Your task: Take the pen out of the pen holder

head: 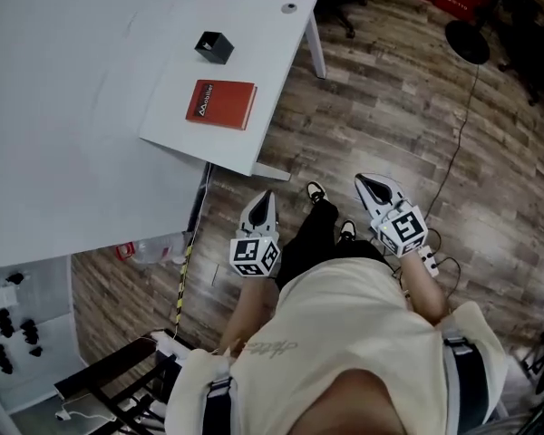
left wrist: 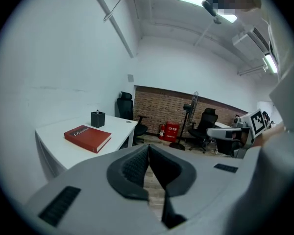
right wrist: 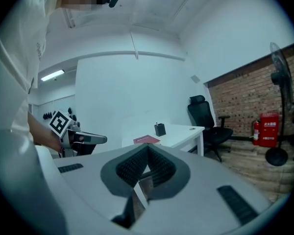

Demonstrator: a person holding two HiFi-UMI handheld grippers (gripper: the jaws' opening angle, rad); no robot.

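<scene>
Black boxy pen holder (head: 214, 47) near flat red book (head: 221, 104)

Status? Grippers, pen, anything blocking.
Left gripper shut, empty; right gripper shut, empty. Both off the table, over the floor. Pen in holder, untouched. Book beside holder, not blocking.

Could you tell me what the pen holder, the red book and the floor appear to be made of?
Pen holder: probably matte black plastic or metal; dull, sharp-edged box.
Red book: likely smooth hardcover; stiff flat cover, squared edges.
Floor: wood or wood-look planks; grain and board seams.
</scene>
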